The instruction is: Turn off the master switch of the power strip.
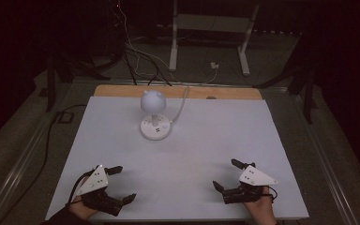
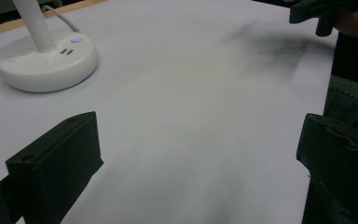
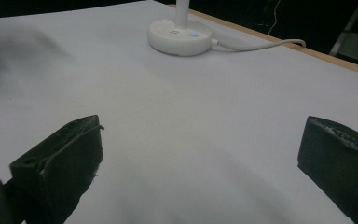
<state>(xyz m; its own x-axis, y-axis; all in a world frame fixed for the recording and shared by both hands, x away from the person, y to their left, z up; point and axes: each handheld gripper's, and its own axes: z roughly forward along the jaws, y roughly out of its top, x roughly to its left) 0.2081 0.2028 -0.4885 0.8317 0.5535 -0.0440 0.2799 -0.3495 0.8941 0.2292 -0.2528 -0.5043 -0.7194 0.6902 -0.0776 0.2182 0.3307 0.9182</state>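
Two hand-held grippers, left hand-held gripper (image 1: 120, 183) and right hand-held gripper (image 1: 228, 175), rest wide-jawed and empty on the surface (image 1: 122, 140), well short of the lamp (image 1: 155, 114) at its far edge, seemingly waiting to start.

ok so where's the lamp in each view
High view: the lamp stands at the table's far middle, its round shade over the base.
Left gripper view: top left, round base and white stem.
Right gripper view: top centre, base with the stem rising out of frame.
Shared landmark: the small blue light on the base, also seen in the right gripper view.
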